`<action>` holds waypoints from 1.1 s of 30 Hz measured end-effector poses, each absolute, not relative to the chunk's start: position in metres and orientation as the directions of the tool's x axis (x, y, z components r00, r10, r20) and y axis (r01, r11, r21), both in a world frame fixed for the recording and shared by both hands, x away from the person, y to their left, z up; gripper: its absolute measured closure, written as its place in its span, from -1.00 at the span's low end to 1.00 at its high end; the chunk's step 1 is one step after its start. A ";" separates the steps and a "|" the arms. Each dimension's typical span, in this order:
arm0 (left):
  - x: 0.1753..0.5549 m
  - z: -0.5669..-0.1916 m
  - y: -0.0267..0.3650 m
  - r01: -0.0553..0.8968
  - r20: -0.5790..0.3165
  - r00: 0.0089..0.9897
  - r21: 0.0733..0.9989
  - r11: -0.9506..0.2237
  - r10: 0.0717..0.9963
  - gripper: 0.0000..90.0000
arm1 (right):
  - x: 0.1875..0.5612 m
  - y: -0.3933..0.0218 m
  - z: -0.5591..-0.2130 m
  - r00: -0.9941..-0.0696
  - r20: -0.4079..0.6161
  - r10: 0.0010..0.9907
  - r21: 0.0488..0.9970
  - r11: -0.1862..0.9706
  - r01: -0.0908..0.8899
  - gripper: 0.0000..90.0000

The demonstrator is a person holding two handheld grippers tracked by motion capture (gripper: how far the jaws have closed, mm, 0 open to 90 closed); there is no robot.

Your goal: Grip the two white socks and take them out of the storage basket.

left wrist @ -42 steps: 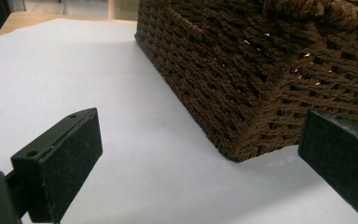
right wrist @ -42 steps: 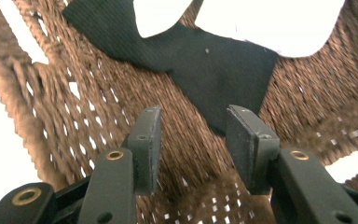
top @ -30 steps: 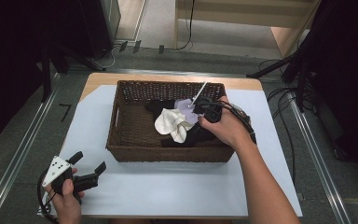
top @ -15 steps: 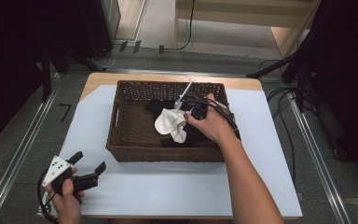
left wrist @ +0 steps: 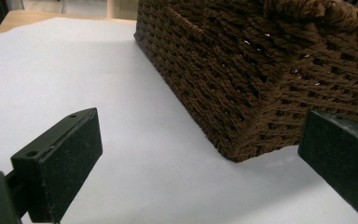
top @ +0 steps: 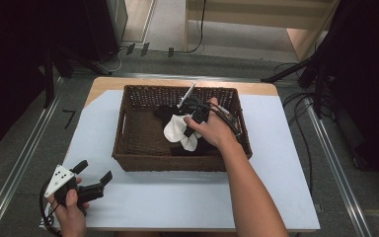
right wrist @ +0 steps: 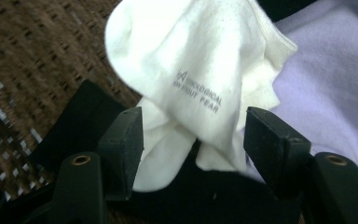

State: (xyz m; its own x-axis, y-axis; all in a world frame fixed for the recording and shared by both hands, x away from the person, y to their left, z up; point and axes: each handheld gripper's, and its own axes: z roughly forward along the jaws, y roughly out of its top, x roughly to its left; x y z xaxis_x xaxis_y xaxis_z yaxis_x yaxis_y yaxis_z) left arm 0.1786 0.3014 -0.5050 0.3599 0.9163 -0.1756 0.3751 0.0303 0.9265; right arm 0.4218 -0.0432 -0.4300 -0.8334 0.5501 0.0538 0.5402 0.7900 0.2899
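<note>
In the wicker basket (top: 128, 143), toward its right half, my right gripper (right wrist: 193, 135) hangs over the white sock (right wrist: 191, 70), which lies crumpled on dark cloth (right wrist: 223, 200) with a pale lilac cloth (right wrist: 326, 93) just beside it. My jaws have just been opening; they stand apart now with the sock's lower folds between them, and the pads are not pressing. As I judge it, I am letting the sock go here. To do it well I should open a little wider so no fold clings to a pad, then lift straight up, clear of the basket's far rim, without dragging the lilac cloth along. My left gripper (top: 91, 185) rests near the front left corner of the white sheet (left wrist: 51, 70) on the table, jaws wide apart and empty, just outside the basket's corner.
</note>
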 end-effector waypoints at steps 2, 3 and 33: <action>0.179 -0.505 0.301 0.376 -0.178 0.360 0.926 0.032 0.916 -0.99 | 0.423 -0.039 -0.434 -0.824 0.051 0.564 0.289 0.782 0.552 -0.17; 0.179 -0.505 0.302 0.376 -0.178 0.360 0.926 0.032 0.916 -0.99 | 0.425 -0.038 -0.436 -0.823 0.052 0.566 0.284 0.782 0.555 -0.18; 0.179 -0.505 0.302 0.383 -0.183 0.359 0.923 0.035 0.915 -0.99 | 0.413 -0.025 -0.449 -0.840 -0.027 0.542 0.232 0.820 0.523 0.79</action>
State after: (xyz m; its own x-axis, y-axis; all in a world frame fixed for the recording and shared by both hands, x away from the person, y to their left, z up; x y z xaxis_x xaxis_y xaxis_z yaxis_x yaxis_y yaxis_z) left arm 0.1789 0.3022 -0.5048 0.3587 0.9154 -0.1829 0.3825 0.0345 0.9233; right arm 0.4132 -0.0255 -0.4493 -0.8397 0.5424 -0.0265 0.5227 0.8204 0.2317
